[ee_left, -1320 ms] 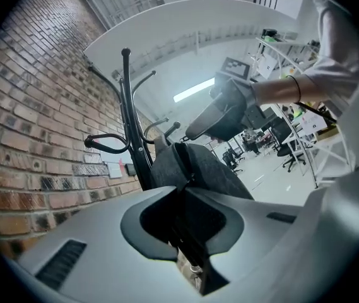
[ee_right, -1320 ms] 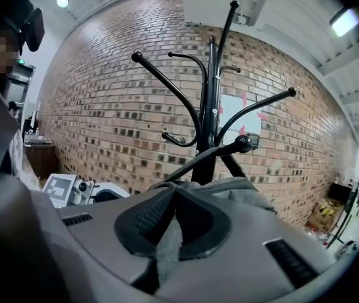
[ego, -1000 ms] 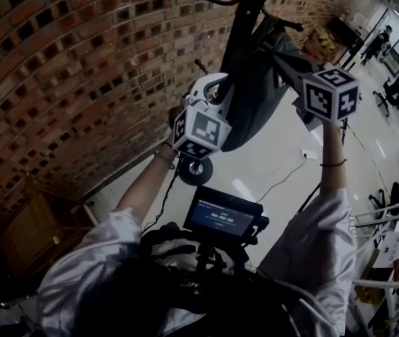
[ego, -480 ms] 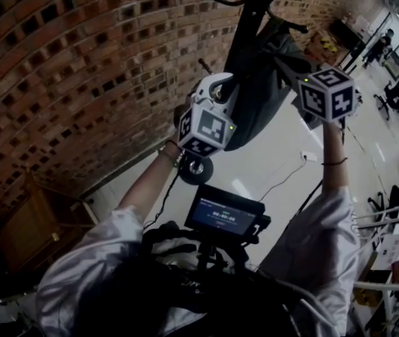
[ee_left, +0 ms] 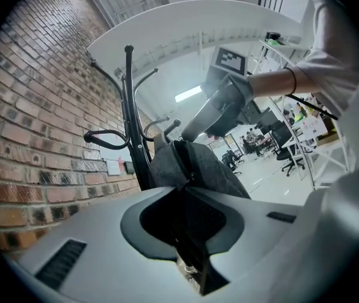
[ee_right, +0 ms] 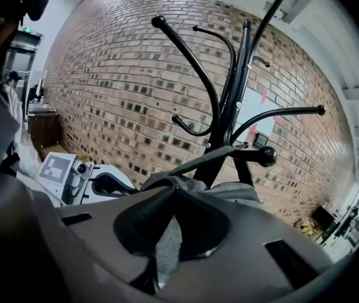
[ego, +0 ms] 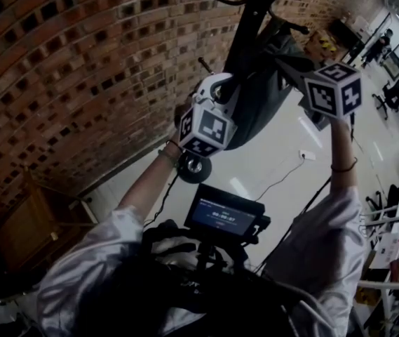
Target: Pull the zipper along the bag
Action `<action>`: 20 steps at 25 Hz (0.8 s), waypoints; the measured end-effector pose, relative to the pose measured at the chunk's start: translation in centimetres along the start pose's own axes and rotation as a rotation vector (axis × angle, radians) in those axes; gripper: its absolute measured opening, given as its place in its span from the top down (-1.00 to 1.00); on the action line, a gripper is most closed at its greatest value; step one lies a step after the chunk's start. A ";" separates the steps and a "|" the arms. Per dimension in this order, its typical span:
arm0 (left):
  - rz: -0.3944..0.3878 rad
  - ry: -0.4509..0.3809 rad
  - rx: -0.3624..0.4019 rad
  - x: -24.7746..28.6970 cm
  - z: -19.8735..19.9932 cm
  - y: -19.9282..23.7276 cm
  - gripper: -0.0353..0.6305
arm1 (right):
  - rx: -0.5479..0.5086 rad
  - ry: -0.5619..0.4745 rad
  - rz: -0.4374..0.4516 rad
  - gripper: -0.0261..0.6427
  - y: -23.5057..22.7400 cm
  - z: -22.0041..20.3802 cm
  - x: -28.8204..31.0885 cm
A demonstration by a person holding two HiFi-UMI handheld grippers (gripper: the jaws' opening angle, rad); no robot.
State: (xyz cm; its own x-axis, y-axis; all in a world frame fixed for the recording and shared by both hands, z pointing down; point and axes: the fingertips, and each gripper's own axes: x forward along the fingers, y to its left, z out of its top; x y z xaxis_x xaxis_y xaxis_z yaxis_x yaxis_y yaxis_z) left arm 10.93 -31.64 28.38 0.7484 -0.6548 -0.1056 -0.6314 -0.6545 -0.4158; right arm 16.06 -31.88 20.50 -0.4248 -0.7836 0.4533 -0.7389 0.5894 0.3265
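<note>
A dark grey bag (ego: 255, 104) hangs from a black coat rack (ego: 245, 20) in front of a brick wall. My left gripper (ego: 220, 90) is shut on the bag's lower left side; in the left gripper view the bag (ee_left: 214, 169) runs along its zipper seam into the closed left gripper (ee_left: 185, 191). My right gripper (ego: 296, 65) grips the bag's upper right side. In the right gripper view a grey strip of the bag (ee_right: 166, 245) lies between the jaws of the right gripper (ee_right: 170, 201), which are closing on it. Whether either one holds the zipper pull itself is unclear.
The rack's round base (ego: 194, 168) rests on the pale floor by the brick wall (ego: 80, 83). A wooden cabinet (ego: 38, 230) stands lower left. A small screen (ego: 224, 216) sits on the person's chest. Office chairs (ego: 395, 93) and desks fill the right.
The right gripper has shifted slightly up and to the right, with the right arm stretched further. The left gripper has stayed almost where it was on the bag.
</note>
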 end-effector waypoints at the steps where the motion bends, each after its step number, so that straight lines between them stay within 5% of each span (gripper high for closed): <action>1: 0.000 -0.001 -0.003 0.0 0.1 0.0 0.81 | -0.011 0.013 0.001 0.89 0.2 0.1 0.0; 10: -0.004 0.003 -0.004 0.2 -0.1 -0.2 0.81 | -0.105 0.133 0.026 0.88 1.3 0.6 0.4; 15: 0.010 -0.006 0.109 -0.1 0.3 0.0 0.82 | -0.192 0.179 -0.017 0.88 1.0 0.2 0.8; 20: 0.033 -0.011 0.151 -0.6 1.8 0.9 0.81 | -0.111 0.129 0.013 0.88 1.0 0.2 0.6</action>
State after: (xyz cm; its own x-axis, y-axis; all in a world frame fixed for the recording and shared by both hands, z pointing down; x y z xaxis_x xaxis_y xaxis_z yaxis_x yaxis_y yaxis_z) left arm 10.33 -31.17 26.43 0.7304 -0.6703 -0.1315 -0.6188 -0.5678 -0.5430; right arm 14.96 -31.78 20.87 -0.3581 -0.7479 0.5590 -0.6684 0.6233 0.4058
